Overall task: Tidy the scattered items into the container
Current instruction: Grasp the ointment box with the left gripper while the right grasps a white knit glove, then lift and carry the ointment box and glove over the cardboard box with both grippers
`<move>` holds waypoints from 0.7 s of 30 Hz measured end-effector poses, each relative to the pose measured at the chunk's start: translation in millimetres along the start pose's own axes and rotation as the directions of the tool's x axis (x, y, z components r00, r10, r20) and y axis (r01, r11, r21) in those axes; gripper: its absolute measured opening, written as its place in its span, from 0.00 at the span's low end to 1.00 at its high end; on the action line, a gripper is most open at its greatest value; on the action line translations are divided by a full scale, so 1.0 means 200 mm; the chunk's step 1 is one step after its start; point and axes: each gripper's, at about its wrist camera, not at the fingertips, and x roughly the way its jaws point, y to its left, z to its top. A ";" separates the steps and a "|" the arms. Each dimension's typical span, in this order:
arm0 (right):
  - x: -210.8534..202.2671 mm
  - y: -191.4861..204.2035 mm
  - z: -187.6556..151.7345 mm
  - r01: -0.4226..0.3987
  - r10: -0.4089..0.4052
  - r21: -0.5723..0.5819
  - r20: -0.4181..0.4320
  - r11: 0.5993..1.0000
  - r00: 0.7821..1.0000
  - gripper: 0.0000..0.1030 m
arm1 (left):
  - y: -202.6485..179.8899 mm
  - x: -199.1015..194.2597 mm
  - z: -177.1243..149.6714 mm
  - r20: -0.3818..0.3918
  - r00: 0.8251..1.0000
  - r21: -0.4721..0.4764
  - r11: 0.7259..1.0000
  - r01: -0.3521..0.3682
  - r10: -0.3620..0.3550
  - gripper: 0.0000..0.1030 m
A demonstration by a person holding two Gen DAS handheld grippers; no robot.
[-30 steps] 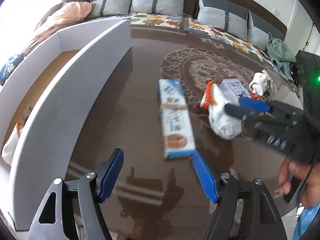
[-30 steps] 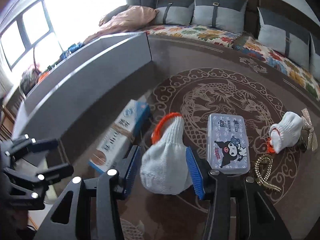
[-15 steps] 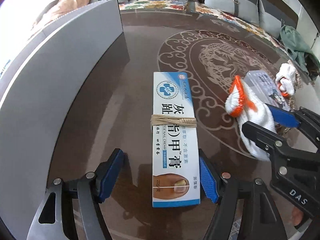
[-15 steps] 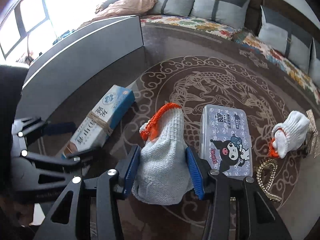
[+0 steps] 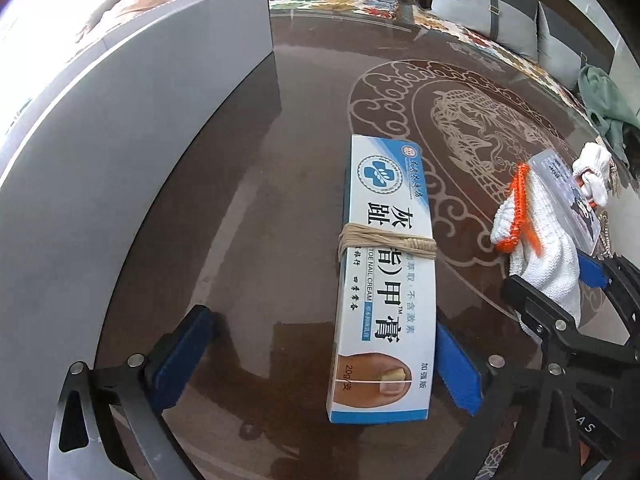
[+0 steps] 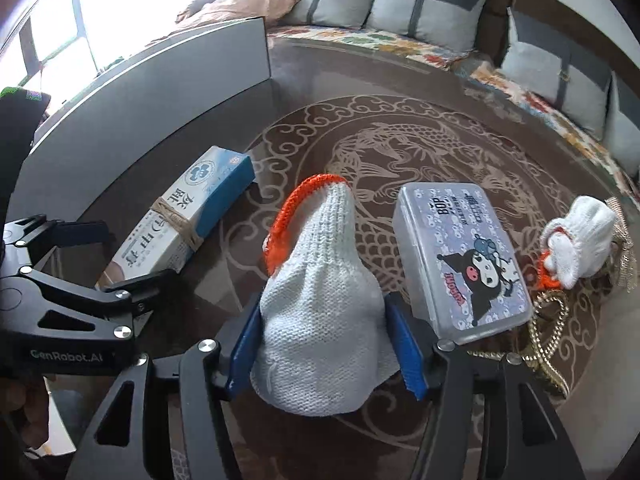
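A long white and blue nail cream box (image 5: 384,280), bound with a rubber band, lies flat on the brown glass table. My left gripper (image 5: 320,360) is open, low over the table, with the box's near end between its fingers, close to the right pad. A white knit glove (image 6: 320,320) with an orange cuff sits between the pads of my right gripper (image 6: 324,348), which press both its sides. The glove still rests on the table. The grey container's wall (image 5: 120,140) runs along the left.
Right of the glove lie a plastic case with a cartoon lid (image 6: 460,256), a second balled white glove (image 6: 580,240) and a gold chain (image 6: 548,332). A sofa with grey cushions (image 6: 432,20) borders the far side. A hand (image 6: 24,412) holds the left gripper.
My left gripper has moved forward and down until the cream box's end lies between its fingers. My right gripper has slid forward around the white glove.
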 end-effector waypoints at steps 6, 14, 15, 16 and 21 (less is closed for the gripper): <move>0.01 0.00 -0.03 0.033 -0.034 0.027 0.048 0.999 0.998 0.60 | 0.01 0.00 -0.01 0.019 1.000 0.001 1.000 0.006 -0.006 1.00; -0.04 0.03 -0.05 0.063 -0.065 0.068 0.020 0.996 0.998 0.36 | -0.07 -0.08 -0.04 0.037 0.998 0.098 0.994 0.053 -0.056 0.40; -0.05 0.04 -0.07 0.062 -0.065 0.072 0.027 0.995 0.998 0.35 | -0.08 -0.09 -0.05 0.034 0.997 0.107 0.992 0.065 -0.069 0.40; -0.07 0.06 -0.09 0.061 -0.064 0.076 0.034 0.995 0.997 0.33 | -0.08 -0.10 -0.07 0.038 0.994 0.100 0.990 0.096 -0.100 0.40; -0.16 0.08 -0.22 -0.011 0.001 0.170 0.064 0.985 0.998 0.32 | -0.05 -0.15 -0.15 0.036 0.980 0.069 0.978 0.195 -0.198 0.40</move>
